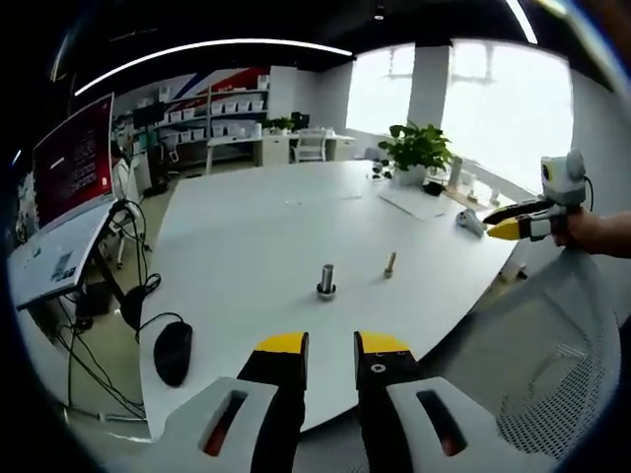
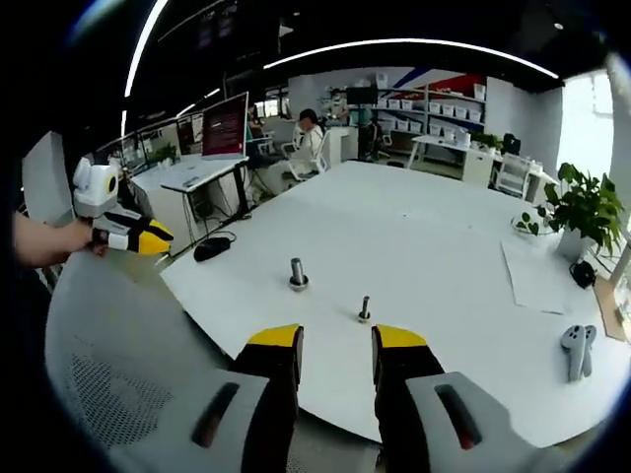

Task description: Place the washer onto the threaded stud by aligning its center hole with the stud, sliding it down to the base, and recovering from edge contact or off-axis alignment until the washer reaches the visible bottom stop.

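Big white table (image 1: 296, 236) takes most of both views, its far side running toward shelves and windows. Grey mesh chair back (image 2: 108, 345) sits between the near table edge and the cameras, partly cut off by the frame. Potted plant (image 1: 416, 150) at the far right of the table in the left gripper view, beside a sheet of paper (image 2: 537, 274). Left gripper (image 1: 330, 347) low in its own view, yellow-tipped jaws parted with a clear gap, nothing between them, held short of the near table edge. Right gripper (image 2: 337, 342) the same in its view: jaws apart, empty, just shy of the table edge. Black mouse (image 1: 173, 352) on the near left of the table. Two small metal pieces stand upright mid-table, well apart from both grippers: a thicker stud (image 1: 326, 280) on a wider base, and a thinner bolt (image 1: 390, 263) near it. Too small to make out threads, or whether the ring at the stud's base is the washer; cannot tell where the washer is.
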Demonstrator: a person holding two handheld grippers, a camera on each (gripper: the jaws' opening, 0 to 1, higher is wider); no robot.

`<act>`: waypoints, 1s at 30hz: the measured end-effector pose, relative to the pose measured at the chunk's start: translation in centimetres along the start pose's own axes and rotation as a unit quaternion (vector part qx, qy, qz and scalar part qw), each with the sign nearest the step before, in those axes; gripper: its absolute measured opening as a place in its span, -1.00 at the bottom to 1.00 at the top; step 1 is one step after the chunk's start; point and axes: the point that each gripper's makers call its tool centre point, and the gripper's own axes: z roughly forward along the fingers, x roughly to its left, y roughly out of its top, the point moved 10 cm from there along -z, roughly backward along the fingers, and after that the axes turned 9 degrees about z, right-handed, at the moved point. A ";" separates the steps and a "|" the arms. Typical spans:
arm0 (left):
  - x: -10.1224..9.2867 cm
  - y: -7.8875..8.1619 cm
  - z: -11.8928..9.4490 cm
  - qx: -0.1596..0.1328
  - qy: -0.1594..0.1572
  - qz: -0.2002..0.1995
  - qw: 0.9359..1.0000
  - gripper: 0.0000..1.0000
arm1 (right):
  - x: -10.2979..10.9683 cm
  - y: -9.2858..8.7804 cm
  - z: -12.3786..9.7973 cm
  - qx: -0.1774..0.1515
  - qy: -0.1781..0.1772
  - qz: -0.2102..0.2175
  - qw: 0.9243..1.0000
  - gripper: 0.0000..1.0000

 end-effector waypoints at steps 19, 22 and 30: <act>-0.2 0.1 -0.1 -0.014 0.002 0.010 1.000 -0.72 | 0.0 -0.8 0.0 -0.010 -0.012 -0.001 1.000 -0.29; -0.6 0.6 -0.4 -0.017 0.001 0.008 1.000 -0.72 | 0.0 -0.9 0.4 0.008 -0.011 -0.009 1.000 -0.29; -0.6 0.4 0.0 -0.009 -0.008 0.012 1.000 -0.74 | -0.3 -1.0 0.2 0.001 -0.020 -0.009 1.000 -0.29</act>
